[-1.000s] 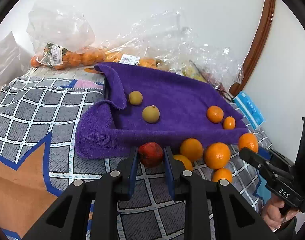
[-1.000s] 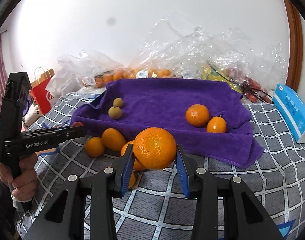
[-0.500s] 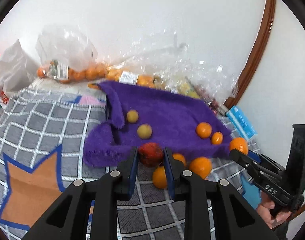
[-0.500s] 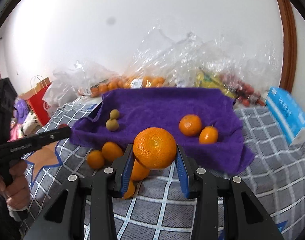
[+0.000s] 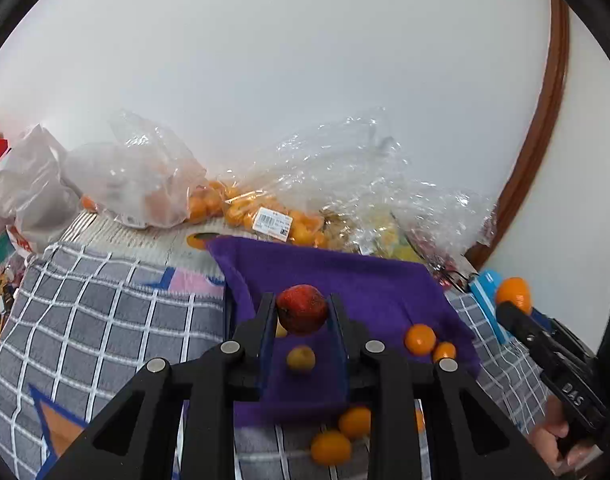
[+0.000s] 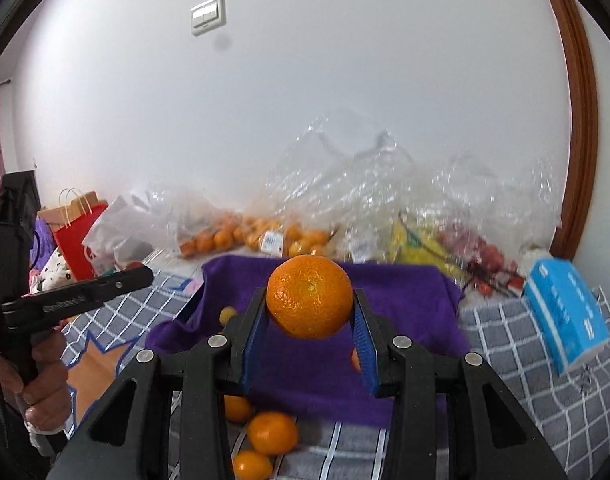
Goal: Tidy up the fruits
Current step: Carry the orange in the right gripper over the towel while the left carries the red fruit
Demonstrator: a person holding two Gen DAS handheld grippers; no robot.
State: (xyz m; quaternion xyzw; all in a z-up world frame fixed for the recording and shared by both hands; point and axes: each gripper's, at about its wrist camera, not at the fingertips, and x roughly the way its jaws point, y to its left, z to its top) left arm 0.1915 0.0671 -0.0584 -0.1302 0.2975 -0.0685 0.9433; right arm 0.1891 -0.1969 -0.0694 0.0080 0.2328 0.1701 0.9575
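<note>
Left claw clamped on a red fruit, right claw clamped on an orange, both above the purple towel.

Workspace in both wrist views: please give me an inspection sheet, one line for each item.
Surface: checked blanket, purple towel on it.
Job's things: two yellow-green fruits and two oranges on towel; loose oranges in front of it.
Clutter: plastic bags of fruit, blue box, red paper bag.
Grippers: left hand-held gripper shut on red fruit; right hand-held gripper shut on orange.
Cables: nothing seen.
Surroundings: white wall, light switch, wooden frame.
</note>
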